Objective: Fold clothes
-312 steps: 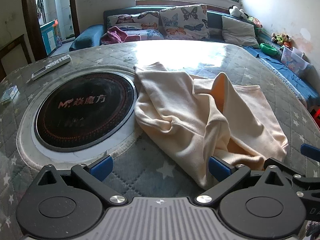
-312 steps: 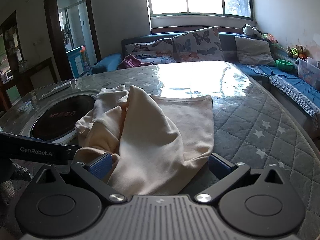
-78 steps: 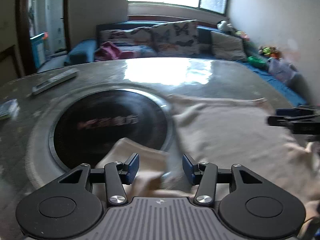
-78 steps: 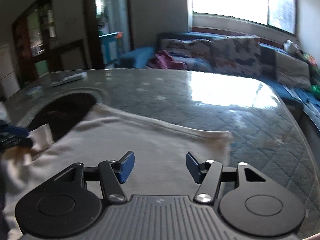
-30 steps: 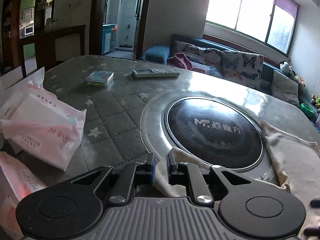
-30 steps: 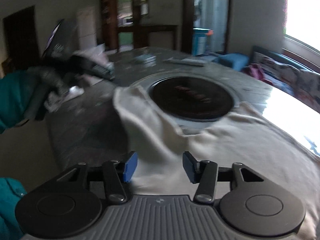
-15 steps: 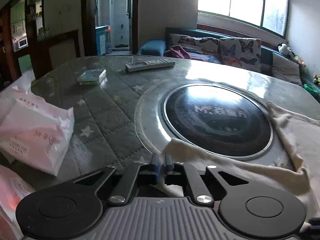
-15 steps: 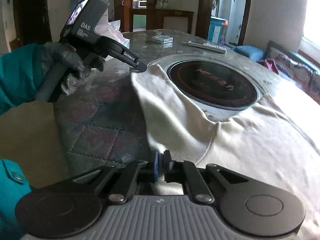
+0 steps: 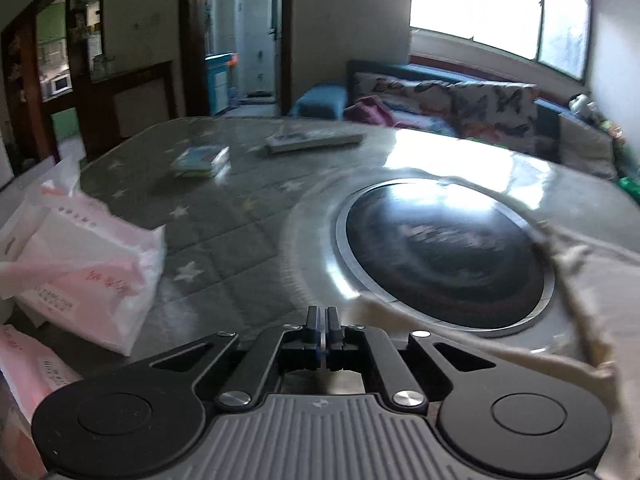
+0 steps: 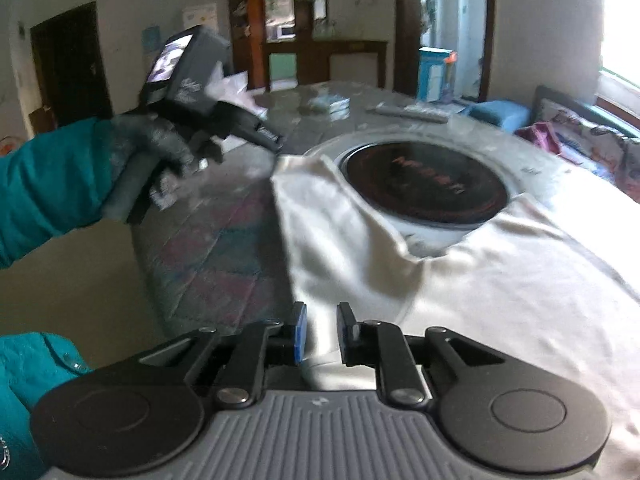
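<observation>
A cream garment (image 10: pixel 460 280) lies spread on the quilted table, and part of it reaches the black round hob (image 10: pixel 424 188). My left gripper (image 9: pixel 323 314) is shut, pinching the garment's far corner (image 10: pixel 286 168). It shows in the right wrist view as a black tool (image 10: pixel 274 144) held by a gloved hand in a teal sleeve. The garment's edge (image 9: pixel 400 312) runs off to the right of its jaws. My right gripper (image 10: pixel 321 312) is over the near edge. Its jaws are opening, with cloth in the gap and the blue pads off it.
Pink tissue packs (image 9: pixel 80 264) lie at the left of the table. Further back are a small box (image 9: pixel 200 158) and a remote (image 9: pixel 312 142). Behind the table is a sofa (image 9: pixel 460 100) with cushions. The table's edge (image 10: pixel 136 240) drops off on the left.
The right gripper's jaws were wide a second ago, shut half a second ago, and now stand slightly apart. The left gripper closed fully on the corner and has stayed shut.
</observation>
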A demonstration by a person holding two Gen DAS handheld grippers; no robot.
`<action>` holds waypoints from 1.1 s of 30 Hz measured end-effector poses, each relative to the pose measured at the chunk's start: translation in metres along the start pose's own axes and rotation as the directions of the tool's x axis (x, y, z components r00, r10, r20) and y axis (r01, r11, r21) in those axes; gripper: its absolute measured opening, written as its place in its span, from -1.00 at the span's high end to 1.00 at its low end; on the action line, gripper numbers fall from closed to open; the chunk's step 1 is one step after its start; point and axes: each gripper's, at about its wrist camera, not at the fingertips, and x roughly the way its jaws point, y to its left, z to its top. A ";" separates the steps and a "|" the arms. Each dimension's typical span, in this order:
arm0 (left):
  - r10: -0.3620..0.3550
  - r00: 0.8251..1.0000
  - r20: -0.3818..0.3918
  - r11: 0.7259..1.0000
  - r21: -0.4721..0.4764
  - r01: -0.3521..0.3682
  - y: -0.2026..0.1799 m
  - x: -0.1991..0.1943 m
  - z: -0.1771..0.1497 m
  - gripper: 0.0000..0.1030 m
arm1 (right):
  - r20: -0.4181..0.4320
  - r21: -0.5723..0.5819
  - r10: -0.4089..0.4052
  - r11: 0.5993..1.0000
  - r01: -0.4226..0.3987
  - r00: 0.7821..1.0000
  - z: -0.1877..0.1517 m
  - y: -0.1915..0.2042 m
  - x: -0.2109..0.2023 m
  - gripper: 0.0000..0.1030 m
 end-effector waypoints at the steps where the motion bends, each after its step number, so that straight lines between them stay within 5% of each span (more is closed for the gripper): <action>1: -0.038 0.999 0.002 0.999 0.005 0.038 -0.007 -0.003 0.000 0.95 | 0.003 0.008 -0.011 1.000 0.011 1.000 0.000 -0.002 -0.002 0.68; 6: -0.249 0.968 -0.026 0.967 0.052 0.250 -0.050 -0.014 -0.010 0.95 | -0.012 0.052 -0.063 0.997 0.064 0.998 -0.002 -0.014 -0.005 0.61; 10: -0.340 0.938 -0.065 0.931 0.118 0.346 -0.086 -0.014 -0.024 0.93 | -0.037 0.065 -0.074 0.995 0.076 0.997 -0.008 -0.017 -0.003 0.60; 16: -0.280 0.957 -0.082 0.938 0.191 0.290 -0.098 -0.005 -0.034 0.89 | -0.066 0.057 -0.062 0.996 0.066 0.996 -0.018 -0.011 0.000 0.54; 25: -0.197 0.977 -0.086 0.964 0.167 0.209 -0.075 -0.001 -0.025 0.89 | -0.042 0.159 -0.134 0.977 0.139 0.990 -0.034 -0.030 -0.049 0.38; 29: -0.235 0.969 -0.081 0.957 0.154 0.245 -0.083 -0.012 -0.020 0.89 | -0.094 0.220 -0.130 0.964 0.148 0.987 -0.053 -0.037 -0.056 0.38; 33: -0.338 0.938 -0.074 0.920 0.185 0.346 -0.109 -0.027 -0.015 0.88 | -0.107 0.215 -0.117 0.967 0.138 0.987 -0.066 -0.030 -0.057 0.38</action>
